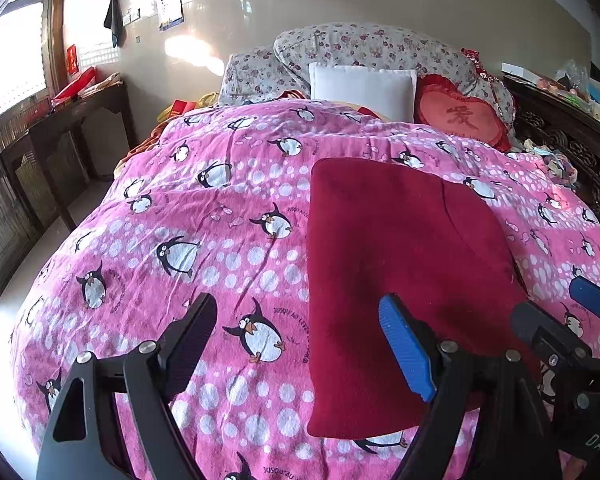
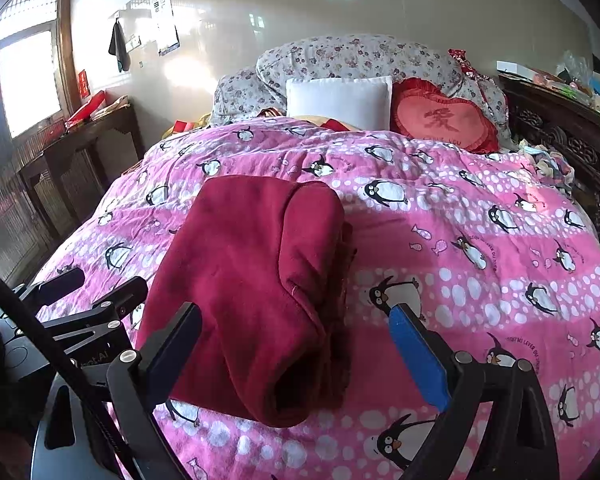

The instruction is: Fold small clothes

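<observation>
A dark red garment [image 1: 400, 264] lies folded into a long rectangle on the pink penguin quilt [image 1: 220, 220]. In the right wrist view the garment [image 2: 256, 288] shows a rolled fold along its right side. My left gripper [image 1: 304, 344] is open and empty, held just above the quilt at the garment's near left edge. My right gripper [image 2: 296, 356] is open and empty, with the garment's near end between its fingers. The right gripper also shows at the right edge of the left wrist view [image 1: 560, 320], and the left gripper at the left of the right wrist view [image 2: 92, 292].
A white pillow [image 1: 362, 88], a red heart cushion [image 1: 460, 118] and a floral duvet [image 1: 372, 50] lie at the bed's head. A dark wooden side table [image 1: 60, 128] stands left of the bed. A carved dark wood cabinet [image 2: 560, 136] with clutter stands on the right.
</observation>
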`<move>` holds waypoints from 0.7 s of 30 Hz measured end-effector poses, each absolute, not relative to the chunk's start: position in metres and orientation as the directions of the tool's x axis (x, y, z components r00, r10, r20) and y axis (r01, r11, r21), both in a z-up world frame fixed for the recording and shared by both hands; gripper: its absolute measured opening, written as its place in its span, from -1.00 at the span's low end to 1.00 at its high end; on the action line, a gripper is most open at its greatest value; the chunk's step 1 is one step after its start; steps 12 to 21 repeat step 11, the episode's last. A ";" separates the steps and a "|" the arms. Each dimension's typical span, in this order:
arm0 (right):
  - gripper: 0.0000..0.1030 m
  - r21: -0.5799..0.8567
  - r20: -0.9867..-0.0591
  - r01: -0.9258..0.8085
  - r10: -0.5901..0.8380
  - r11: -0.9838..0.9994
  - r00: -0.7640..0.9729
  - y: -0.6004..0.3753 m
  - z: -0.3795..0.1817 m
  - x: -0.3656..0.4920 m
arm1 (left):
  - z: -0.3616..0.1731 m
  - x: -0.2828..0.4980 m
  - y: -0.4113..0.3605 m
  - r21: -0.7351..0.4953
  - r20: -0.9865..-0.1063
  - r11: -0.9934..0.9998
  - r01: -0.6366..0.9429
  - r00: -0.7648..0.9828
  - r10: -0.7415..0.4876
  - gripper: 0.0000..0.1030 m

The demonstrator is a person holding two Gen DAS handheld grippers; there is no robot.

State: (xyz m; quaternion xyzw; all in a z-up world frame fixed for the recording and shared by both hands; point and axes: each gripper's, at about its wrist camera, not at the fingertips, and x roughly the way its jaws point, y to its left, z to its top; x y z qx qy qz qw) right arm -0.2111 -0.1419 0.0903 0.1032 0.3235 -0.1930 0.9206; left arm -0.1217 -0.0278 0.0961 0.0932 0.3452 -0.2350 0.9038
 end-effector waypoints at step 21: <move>0.89 0.077 -0.642 0.422 -0.278 0.904 0.714 -0.148 0.088 -0.211 | 0.097 -0.112 -0.020 -0.006 -0.682 0.859 0.511 0.626 -0.377 0.62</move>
